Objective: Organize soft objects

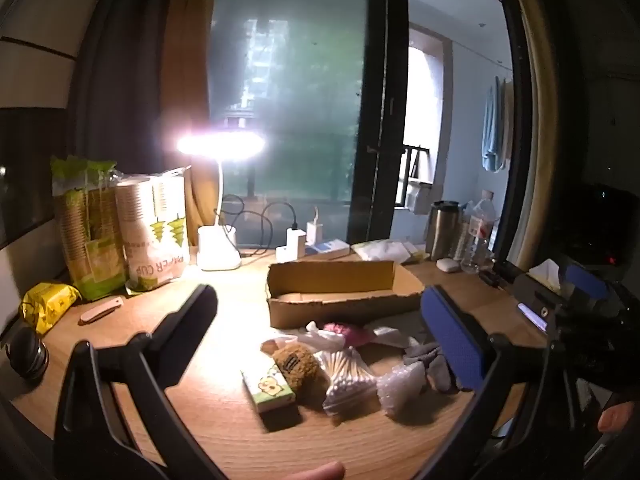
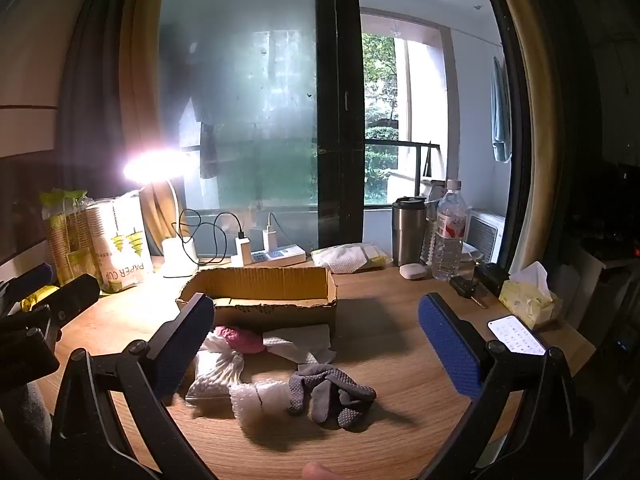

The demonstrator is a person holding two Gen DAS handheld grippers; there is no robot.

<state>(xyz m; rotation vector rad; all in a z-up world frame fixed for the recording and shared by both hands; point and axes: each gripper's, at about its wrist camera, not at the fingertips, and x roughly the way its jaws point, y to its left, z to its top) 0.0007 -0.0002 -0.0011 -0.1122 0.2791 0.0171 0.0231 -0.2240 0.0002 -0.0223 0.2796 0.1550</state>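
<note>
Glare from a desk lamp (image 1: 221, 145) is washing out the back of a wooden desk (image 2: 400, 332), and the left finger of the right gripper (image 2: 316, 344) is covering part of the soft-object pile, so the plush toy and the green-and-white carton are showing only from the left wrist. The pile is lying just in front of an open cardboard box (image 1: 340, 292): a brown plush toy (image 1: 297, 364) is touching the carton (image 1: 269, 389), a bag of cotton swabs (image 1: 349, 376) is sitting beside a wad of bubble wrap (image 2: 260, 398), and a grey dotted glove (image 2: 332, 394) is lying crumpled at the right end. A pink knitted item (image 2: 240, 338) and white paper (image 2: 298, 342) are resting against the box wall. Both tools are hovering above the pile, the left gripper (image 1: 320, 332) and the right alike spread wide, gripping nothing. A lit phone (image 2: 516, 334) is lying near a tissue box (image 2: 528, 300) at the desk's right edge.
</note>
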